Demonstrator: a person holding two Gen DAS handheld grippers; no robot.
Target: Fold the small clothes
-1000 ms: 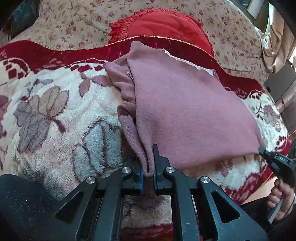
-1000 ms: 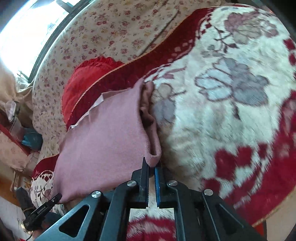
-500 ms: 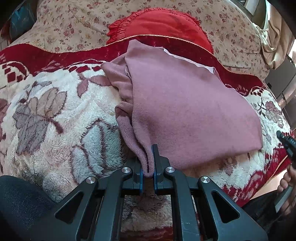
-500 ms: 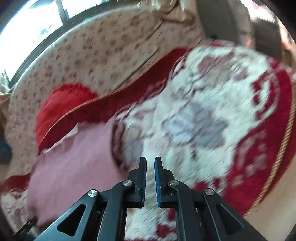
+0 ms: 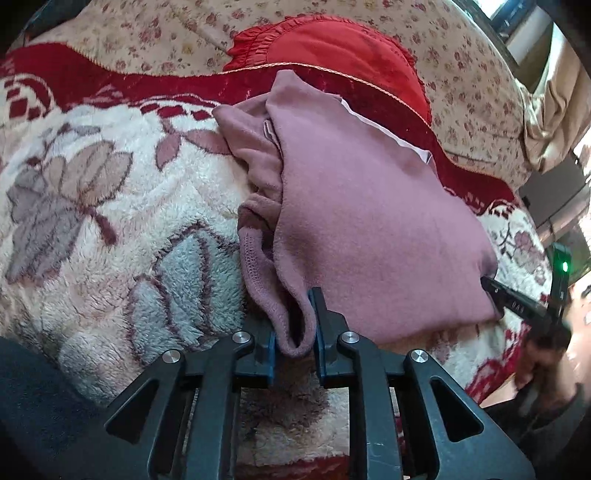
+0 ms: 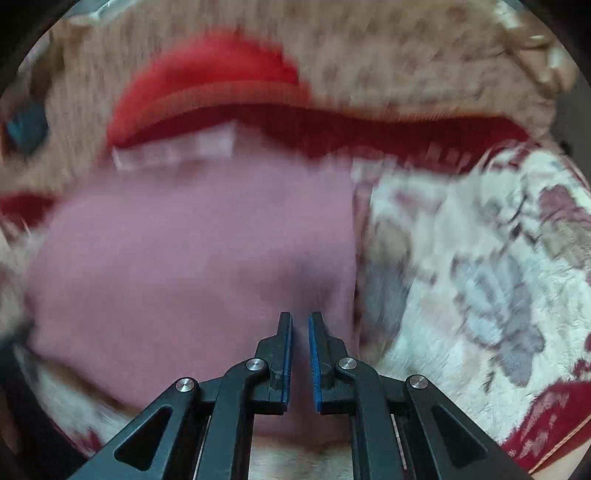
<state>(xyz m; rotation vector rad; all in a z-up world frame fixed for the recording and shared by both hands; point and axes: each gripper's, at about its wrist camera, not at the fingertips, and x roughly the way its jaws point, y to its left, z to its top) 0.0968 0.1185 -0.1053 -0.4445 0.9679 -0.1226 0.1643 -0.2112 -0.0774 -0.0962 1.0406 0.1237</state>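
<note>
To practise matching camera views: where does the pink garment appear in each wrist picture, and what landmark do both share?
Left wrist: pink garment fills the centre and right, its near fold between the left gripper fingers.
Right wrist: it fills the centre-left, blurred, just beyond the right gripper.
Shared landmark: red cushion, top of both.

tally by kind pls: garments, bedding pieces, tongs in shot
Garments: 1, the mauve garment
Blankets: 1, the plush floral blanket
Cushions: 1, the red cushion
Floral covers: 1, the beige floral cover
Tongs: 2, the left tongs and the right tongs
Total: 6
</note>
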